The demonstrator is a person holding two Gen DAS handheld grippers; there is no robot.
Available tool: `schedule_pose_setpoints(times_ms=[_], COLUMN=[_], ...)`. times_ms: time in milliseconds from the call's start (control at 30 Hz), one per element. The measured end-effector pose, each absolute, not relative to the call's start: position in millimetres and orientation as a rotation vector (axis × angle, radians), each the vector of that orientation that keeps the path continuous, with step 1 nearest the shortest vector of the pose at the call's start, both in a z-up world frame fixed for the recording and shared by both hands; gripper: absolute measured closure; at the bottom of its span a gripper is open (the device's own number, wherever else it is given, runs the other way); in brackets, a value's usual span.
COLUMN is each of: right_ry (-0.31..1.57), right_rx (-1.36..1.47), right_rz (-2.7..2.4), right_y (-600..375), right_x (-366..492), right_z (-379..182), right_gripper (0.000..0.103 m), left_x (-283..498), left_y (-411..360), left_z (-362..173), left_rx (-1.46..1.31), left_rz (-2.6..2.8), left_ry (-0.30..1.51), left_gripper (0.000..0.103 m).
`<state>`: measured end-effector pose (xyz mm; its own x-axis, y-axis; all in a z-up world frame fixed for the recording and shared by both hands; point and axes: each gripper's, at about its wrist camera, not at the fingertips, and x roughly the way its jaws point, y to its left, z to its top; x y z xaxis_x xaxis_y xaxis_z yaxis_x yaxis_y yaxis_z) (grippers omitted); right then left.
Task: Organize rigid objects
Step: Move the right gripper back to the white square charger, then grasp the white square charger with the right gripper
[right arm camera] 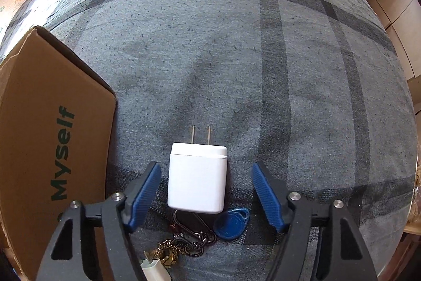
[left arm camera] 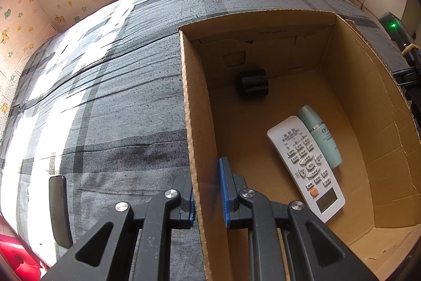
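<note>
In box (left arm camera: 342, 102): three items; left claw (left arm camera: 208, 202) clamps wall; right claw (right arm camera: 206, 191) (spread) straddles one charger (right arm camera: 197, 179).

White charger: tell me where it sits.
Right wrist view: the white charger lies on the plaid bedspread between the open right gripper's fingers, keyring behind it.

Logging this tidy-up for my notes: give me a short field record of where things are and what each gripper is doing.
surface: plaid bedspread
container: cardboard box, open
in box: remote control, green bottle, black object
outside box: white charger, blue key fob, keychain, dark phone
left gripper: astride box wall
right gripper: open around charger
</note>
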<state>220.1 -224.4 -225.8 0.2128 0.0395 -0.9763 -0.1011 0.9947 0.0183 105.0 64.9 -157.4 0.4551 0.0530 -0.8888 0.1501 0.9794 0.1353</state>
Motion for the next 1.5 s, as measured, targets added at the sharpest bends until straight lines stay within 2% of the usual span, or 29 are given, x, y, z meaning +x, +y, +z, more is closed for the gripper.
schedule_pose_setpoints(times_ms=[33,67,433,1000,1500], right_ry=[1.353,1.358,1.349,1.264,1.224], right_rx=[-0.052,-0.052,-0.056,-0.091,-0.134], right_rz=[0.102,0.106,0.093,0.089,0.127], right_y=[-223,-221,-220,-208,-171], right_x=[221,221,208,170,146], right_z=[-227,-228,-213,-133,-87], right_gripper=[0.054,0.057,0.057,0.057,0.057], left_x=[105,105,105,107,109], left_y=[65,65,66,65,67], left_z=[-157,-157,-157,-157,-158], left_rx=[0.204,0.202,0.198,0.198,0.189], left_rz=[-0.061,-0.061,-0.062,-0.059,-0.057], left_ry=[1.099,1.099,1.102,1.11,1.115], left_gripper=[0.087,0.087,0.087,0.087,0.087])
